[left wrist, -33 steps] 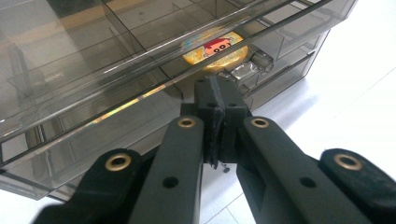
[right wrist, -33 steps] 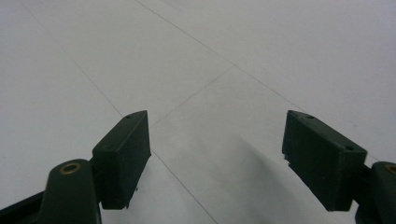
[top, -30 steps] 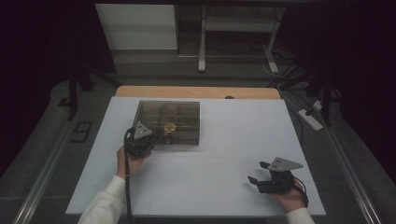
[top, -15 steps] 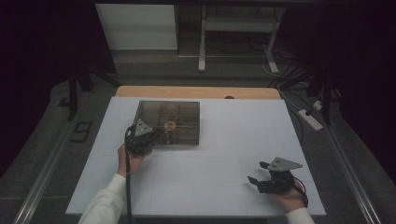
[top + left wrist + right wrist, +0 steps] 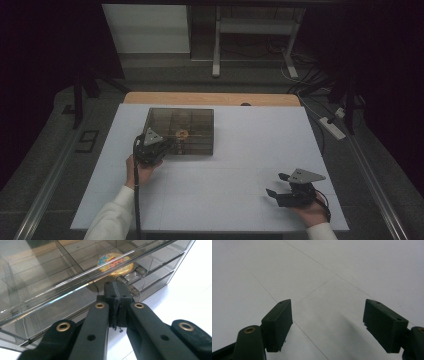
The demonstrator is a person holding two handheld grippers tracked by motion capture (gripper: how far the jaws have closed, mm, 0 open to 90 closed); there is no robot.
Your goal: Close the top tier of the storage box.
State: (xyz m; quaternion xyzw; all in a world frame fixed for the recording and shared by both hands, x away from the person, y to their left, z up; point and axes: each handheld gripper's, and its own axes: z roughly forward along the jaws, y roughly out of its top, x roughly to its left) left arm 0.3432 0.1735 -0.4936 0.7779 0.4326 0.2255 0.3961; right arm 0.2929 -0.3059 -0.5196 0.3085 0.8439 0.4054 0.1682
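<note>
The smoked clear compartment box (image 5: pixel 181 131) sits on the white table (image 5: pixel 240 165) at roughly 11 o'clock from the table's centre, its lid lying flat. In the earlier high views the lid appears raised at the near edge and lower half a second ago; it is now down, level with the box body.

The left tongs (image 5: pixel 167 145) are at the box's near-left edge, about 7 o'clock from the box centre. In the left gripper view the left tongs (image 5: pixel 117 290) are clenched, jaws pressed together with no gap, their tip against the front of the box just below the clear latch (image 5: pixel 130 277) at 12 o'clock. Whether a thin part of the latch is caught between the jaws cannot be told. A round orange-and-blue printed disc (image 5: pixel 115 263) lies inside a compartment behind the latch; it also shows in the high view (image 5: pixel 182 133).

The right tongs (image 5: pixel 278 185) are at 5 o'clock on the table, well apart from the box, and have not shifted. In the right gripper view the right tongs (image 5: pixel 328 323) are released, jaws wide apart over bare table surface.
</note>
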